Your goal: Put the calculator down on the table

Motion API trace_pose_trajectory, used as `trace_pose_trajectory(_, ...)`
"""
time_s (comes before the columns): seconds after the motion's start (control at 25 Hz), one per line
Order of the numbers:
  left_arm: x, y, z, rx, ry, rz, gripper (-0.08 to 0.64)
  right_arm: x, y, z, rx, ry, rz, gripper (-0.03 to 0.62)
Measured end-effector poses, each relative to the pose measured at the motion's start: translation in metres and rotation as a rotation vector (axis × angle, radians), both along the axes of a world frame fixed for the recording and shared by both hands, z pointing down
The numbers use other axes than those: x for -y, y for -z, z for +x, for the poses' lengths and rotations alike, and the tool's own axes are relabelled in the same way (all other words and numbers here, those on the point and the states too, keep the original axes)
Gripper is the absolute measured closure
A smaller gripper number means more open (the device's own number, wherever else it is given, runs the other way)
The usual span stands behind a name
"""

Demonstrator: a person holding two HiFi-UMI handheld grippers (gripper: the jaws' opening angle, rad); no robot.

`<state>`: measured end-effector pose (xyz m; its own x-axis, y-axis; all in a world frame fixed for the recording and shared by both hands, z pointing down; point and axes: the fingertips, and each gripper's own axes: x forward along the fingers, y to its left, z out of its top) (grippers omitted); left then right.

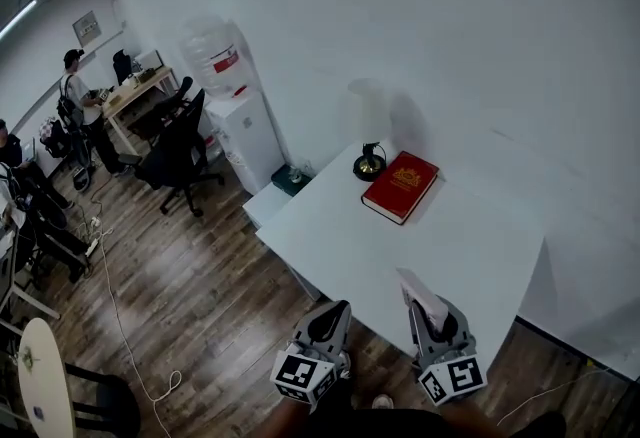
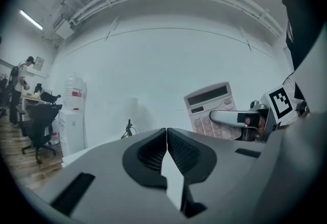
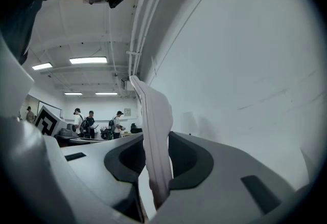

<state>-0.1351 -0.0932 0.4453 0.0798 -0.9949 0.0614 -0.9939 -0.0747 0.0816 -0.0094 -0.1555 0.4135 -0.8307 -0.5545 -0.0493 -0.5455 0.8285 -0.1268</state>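
My right gripper (image 1: 434,314) is shut on the calculator (image 1: 419,289), a pale slab that stands on edge above the near edge of the white table (image 1: 340,236). In the right gripper view the calculator (image 3: 154,136) shows edge-on, pinched between both jaws of the right gripper (image 3: 156,169). From the left gripper view its keys and display (image 2: 210,108) face me, with the right gripper's finger (image 2: 232,117) across them. My left gripper (image 1: 328,318) hangs beside it, just off the table's near edge, shut with nothing in it (image 2: 166,141).
A red book (image 1: 401,186) and a small black-based lamp (image 1: 369,162) lie at the table's far side by the white wall. Left of the table are a water dispenser (image 1: 238,121), a black office chair (image 1: 180,154), a floor cable (image 1: 125,326) and people at desks (image 1: 78,101).
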Motion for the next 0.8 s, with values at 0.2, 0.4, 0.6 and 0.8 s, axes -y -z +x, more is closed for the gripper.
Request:
trace_pose_trajectory(0.2,0.045,-0.014,-0.028,-0.004,-0.075,-0.041,0.538,0.034,0.0,-0.031,0.011,-0.055,-0.016,0.471)
trace_pose_trajectory(0.4,0.084,-0.013,-0.052,0.005,-0.16,-0.021,0.538,0.064,0.005,-0.051,0.04,-0.13,-0.017,0.471)
trace_pose_trajectory(0.6,0.118,-0.014,-0.064,-0.011,-0.245,-0.009,0.538,0.086,0.005,-0.065,0.032,-0.192,-0.008,0.471)
trace_pose_trajectory(0.8,0.141,-0.019,-0.065,-0.016,-0.35,-0.003,0.538,0.105,0.002,-0.065,-0.001,-0.262,-0.003,0.471)
